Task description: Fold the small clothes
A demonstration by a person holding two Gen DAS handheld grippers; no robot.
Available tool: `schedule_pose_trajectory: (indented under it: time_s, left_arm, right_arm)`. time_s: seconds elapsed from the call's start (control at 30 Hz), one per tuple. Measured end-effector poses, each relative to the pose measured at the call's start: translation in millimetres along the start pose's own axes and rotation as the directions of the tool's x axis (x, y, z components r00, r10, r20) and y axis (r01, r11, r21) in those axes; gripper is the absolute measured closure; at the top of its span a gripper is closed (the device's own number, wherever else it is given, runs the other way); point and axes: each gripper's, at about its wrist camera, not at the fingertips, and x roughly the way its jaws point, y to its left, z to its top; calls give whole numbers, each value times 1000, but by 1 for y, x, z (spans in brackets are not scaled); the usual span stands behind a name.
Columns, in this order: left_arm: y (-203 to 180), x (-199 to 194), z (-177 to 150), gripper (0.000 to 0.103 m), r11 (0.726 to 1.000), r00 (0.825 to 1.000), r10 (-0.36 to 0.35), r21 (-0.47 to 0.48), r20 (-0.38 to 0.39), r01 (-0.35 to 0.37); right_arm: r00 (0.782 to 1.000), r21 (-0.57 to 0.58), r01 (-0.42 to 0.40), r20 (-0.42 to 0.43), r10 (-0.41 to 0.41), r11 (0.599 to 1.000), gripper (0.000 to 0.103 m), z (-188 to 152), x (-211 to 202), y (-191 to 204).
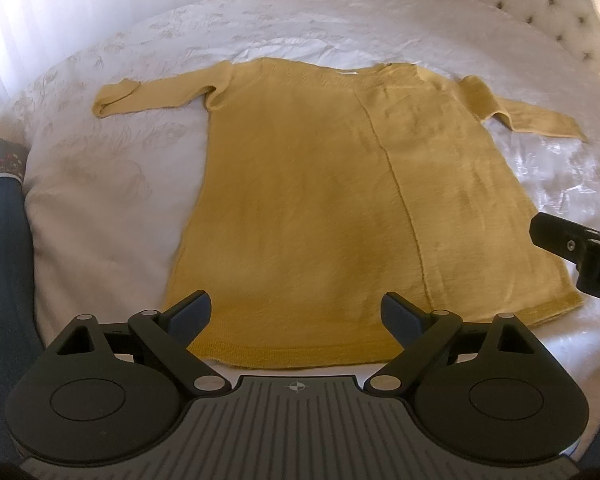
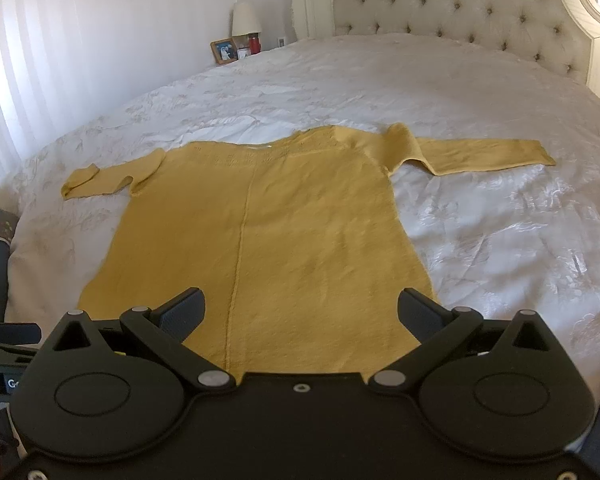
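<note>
A mustard-yellow knit sweater (image 1: 320,200) lies flat on the white bedspread (image 1: 112,200), hem toward me, neckline away, both sleeves spread out sideways. The left sleeve cuff (image 1: 114,100) is folded over. A seam runs down its middle. My left gripper (image 1: 296,312) is open and empty, hovering over the hem's left part. My right gripper (image 2: 300,310) is open and empty over the hem's right part of the sweater (image 2: 268,232). The right gripper's body also shows at the left wrist view's right edge (image 1: 580,248).
A tufted headboard (image 2: 460,12) stands at the far right end of the bed. A nightstand with a lamp (image 2: 245,20), picture frame (image 2: 224,51) and red bottle (image 2: 254,43) is at the far left. A person's socked leg (image 1: 4,168) is at the bed's left edge.
</note>
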Motion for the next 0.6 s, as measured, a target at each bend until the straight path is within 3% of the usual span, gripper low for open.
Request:
schedule_pose_trajectory:
  time_s: [0.6]
  left_arm:
    - [1,1,1,10,1000,1000,0,-1,-5,0]
  right_arm:
    - [1000,-12,-4,-4,4,1000,1,2,2,4]
